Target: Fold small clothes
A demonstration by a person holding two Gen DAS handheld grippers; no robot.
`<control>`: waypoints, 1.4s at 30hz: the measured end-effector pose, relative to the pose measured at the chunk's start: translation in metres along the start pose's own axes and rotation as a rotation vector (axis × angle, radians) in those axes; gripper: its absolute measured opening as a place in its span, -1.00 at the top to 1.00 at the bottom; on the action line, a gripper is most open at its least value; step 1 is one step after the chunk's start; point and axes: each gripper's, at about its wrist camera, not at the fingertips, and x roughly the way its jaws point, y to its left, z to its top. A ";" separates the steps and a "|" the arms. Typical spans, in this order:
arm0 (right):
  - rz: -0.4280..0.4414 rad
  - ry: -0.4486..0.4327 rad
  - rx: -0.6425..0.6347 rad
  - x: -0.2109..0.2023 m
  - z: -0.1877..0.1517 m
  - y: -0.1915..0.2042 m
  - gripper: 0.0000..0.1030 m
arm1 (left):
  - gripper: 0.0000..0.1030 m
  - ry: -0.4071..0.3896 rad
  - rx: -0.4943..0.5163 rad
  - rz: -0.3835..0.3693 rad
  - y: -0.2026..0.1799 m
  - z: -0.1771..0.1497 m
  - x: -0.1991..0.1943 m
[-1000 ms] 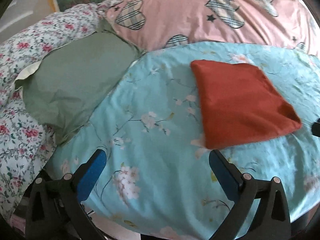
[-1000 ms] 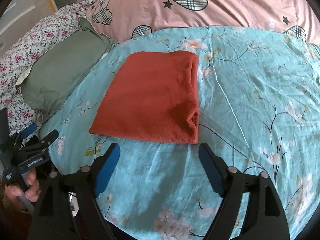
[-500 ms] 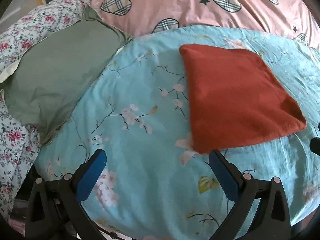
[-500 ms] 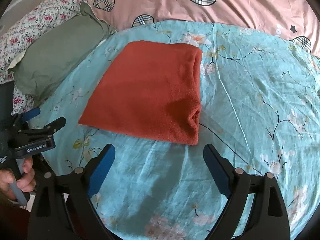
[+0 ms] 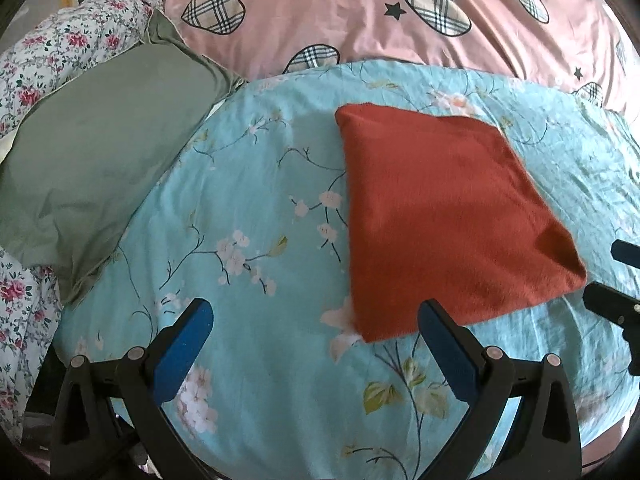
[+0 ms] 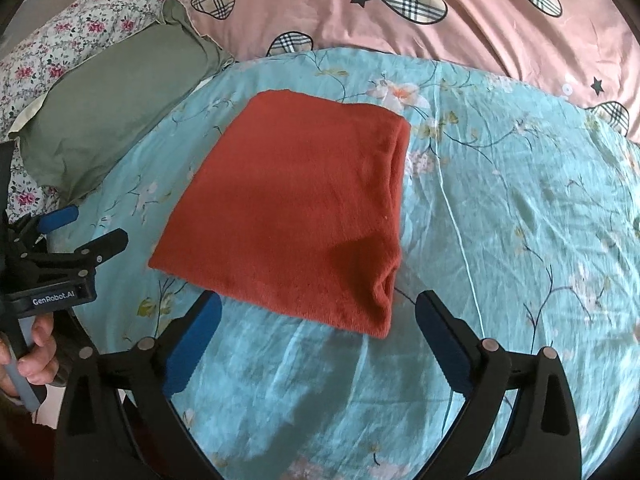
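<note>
Sage pillow (image 5: 92, 152): far left, clear of the work
Left gripper (image 5: 316, 344): fingers apart, empty, right pad at the cloth's near corner
Rust cloth (image 6: 296, 216): folded flat mid-sheet (image 6: 520, 220), thick fold on its right
Right gripper (image 6: 318, 332): jaws opening, empty
Advice: probably pinch both near corners evenly, lift together

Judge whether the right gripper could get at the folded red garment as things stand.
Probably yes: the right gripper, jaws opening with nothing between them, faces the red garment's near edge, with only bare blue sheet between.
</note>
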 end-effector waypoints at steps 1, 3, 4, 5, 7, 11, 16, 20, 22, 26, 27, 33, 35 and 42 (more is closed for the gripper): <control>0.001 -0.003 -0.006 0.000 0.002 0.000 -0.90 | -0.99 -0.003 -0.003 -0.001 0.000 0.002 0.000; 0.001 -0.004 -0.014 0.001 0.007 0.002 -0.91 | -0.99 -0.007 -0.006 -0.005 0.000 0.005 0.001; 0.000 -0.004 -0.017 0.002 0.009 0.002 -0.92 | -0.99 -0.008 -0.005 -0.007 0.000 0.006 0.001; 0.001 -0.003 -0.020 0.002 0.010 0.002 -0.92 | -0.99 -0.010 -0.005 -0.007 0.000 0.007 0.001; 0.001 -0.004 -0.024 0.003 0.014 0.002 -0.92 | -0.99 -0.016 -0.004 -0.005 -0.001 0.011 0.000; 0.005 -0.011 -0.025 0.004 0.019 0.005 -0.93 | -0.99 -0.023 -0.017 -0.004 0.001 0.016 -0.001; 0.011 -0.015 -0.029 0.007 0.023 0.008 -0.94 | -0.99 -0.026 -0.025 -0.004 0.004 0.021 0.003; 0.018 -0.007 -0.023 0.012 0.026 0.009 -0.94 | -0.99 -0.021 -0.024 -0.007 0.005 0.024 0.008; 0.017 -0.007 -0.020 0.013 0.028 0.008 -0.94 | -0.99 -0.020 -0.026 -0.003 0.005 0.025 0.010; 0.028 -0.014 -0.010 0.012 0.032 0.008 -0.94 | -0.99 -0.020 -0.032 0.002 0.004 0.027 0.010; 0.032 -0.018 -0.010 0.012 0.034 0.008 -0.94 | -0.99 -0.022 -0.035 0.003 0.003 0.026 0.009; 0.060 -0.041 -0.019 0.010 0.044 0.006 -0.96 | -0.99 -0.026 -0.040 0.015 0.001 0.030 0.007; 0.072 -0.048 -0.023 0.013 0.049 0.002 -0.98 | -0.99 -0.025 -0.041 0.015 0.000 0.034 0.011; 0.066 -0.008 -0.004 0.033 0.081 -0.017 -0.99 | -0.99 0.013 -0.033 0.040 -0.003 0.057 0.033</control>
